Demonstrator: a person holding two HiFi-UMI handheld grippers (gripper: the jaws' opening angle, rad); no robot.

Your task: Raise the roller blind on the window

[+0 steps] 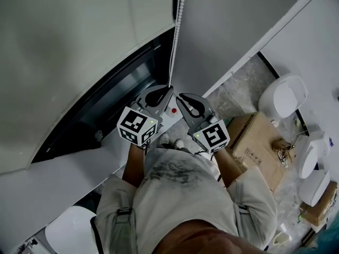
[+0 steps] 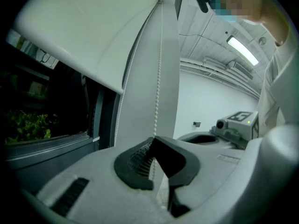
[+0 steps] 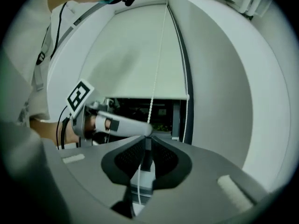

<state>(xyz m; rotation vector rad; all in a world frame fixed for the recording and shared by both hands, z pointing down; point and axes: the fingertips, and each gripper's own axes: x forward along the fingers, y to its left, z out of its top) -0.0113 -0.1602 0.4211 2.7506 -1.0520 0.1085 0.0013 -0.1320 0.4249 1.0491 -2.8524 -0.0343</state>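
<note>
The room is pale-walled, with a mottled grey floor (image 1: 238, 89) below the window (image 1: 106, 105). On that floor, off to the window's right, sit a cardboard box (image 1: 259, 142) and several white rounded fixtures (image 1: 283, 97). A strip light (image 2: 243, 50) glows on the ceiling, and green leaves (image 2: 28, 125) show through the glass.

The roller blind (image 1: 79, 36) hangs flat over the window's upper part. Its bottom edge runs level across the window, and the lower glass is bare and dark. Its bead chain (image 1: 177, 25) drops straight down along the window's right side, long axis vertical.

My left gripper (image 1: 168, 89) is clenched on that chain just in front of the window's lower right corner, with the beads running down into its ribbed pads (image 2: 138, 160). My right gripper (image 1: 181, 97) sits just beside it, on the side away from the window. Its jaws are drawn together, with the chain's thin lower run threaded between them.

The only print I can find is the black-and-white square markers on my grippers' cubes and some small symbols on the box, too small to read.
</note>
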